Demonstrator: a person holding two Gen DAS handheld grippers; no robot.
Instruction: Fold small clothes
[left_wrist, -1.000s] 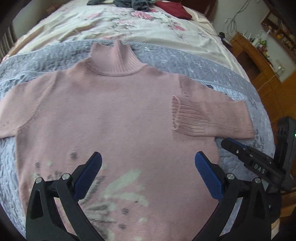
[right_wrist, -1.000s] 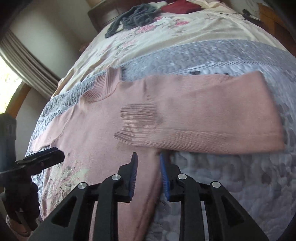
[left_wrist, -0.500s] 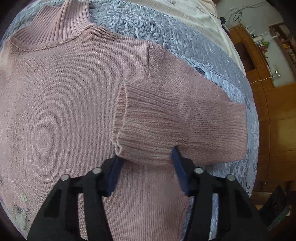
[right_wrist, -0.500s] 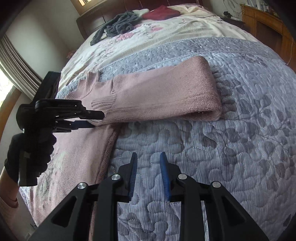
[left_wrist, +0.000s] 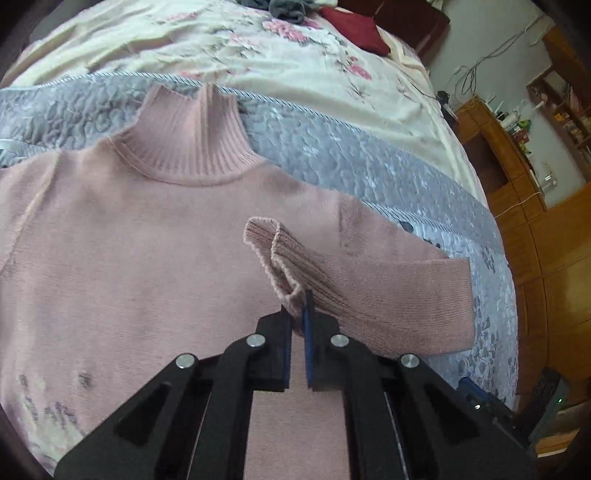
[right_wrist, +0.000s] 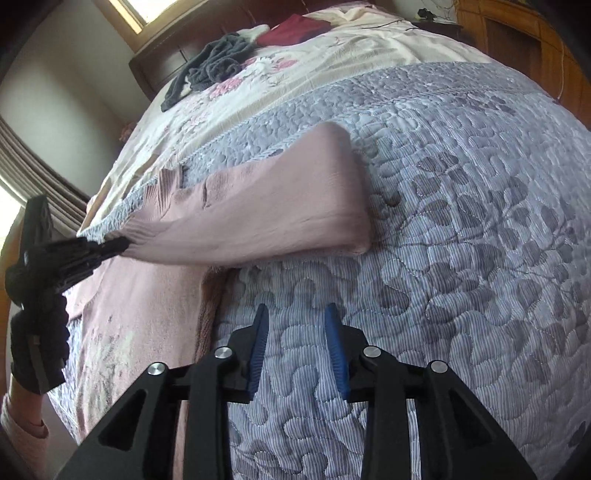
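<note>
Pink wool is what you have in your left gripper (left_wrist: 297, 314): its jaws are pinched on the ribbed cuff (left_wrist: 275, 254) of the sweater (left_wrist: 129, 258), and the cuff is lifted a little off the chest. The sweater lies flat on the grey quilt (left_wrist: 369, 162), neck pointing away from you, with its bottom edge down near you (some of it is hidden under the tool). The sleeve (left_wrist: 399, 295) is doubled back on itself, and its long line runs from the cuff out to your right, where the bend sits at the sweater's edge. So the sleeve lies straight ahead of the left gripper and stretches off to the right of it. Your right gripper (right_wrist: 297, 347) hangs over bare quilt with its jaws apart and nothing between them. The sleeve's bend (right_wrist: 354, 206) is ahead of it and a little up, near but not touching. The left gripper is the closer one, since it has hold of the cuff. I think the next move is to lay the cuff down smooth across the chest. Watch that the soft knit does not bunch up or slip out as you go.
</note>
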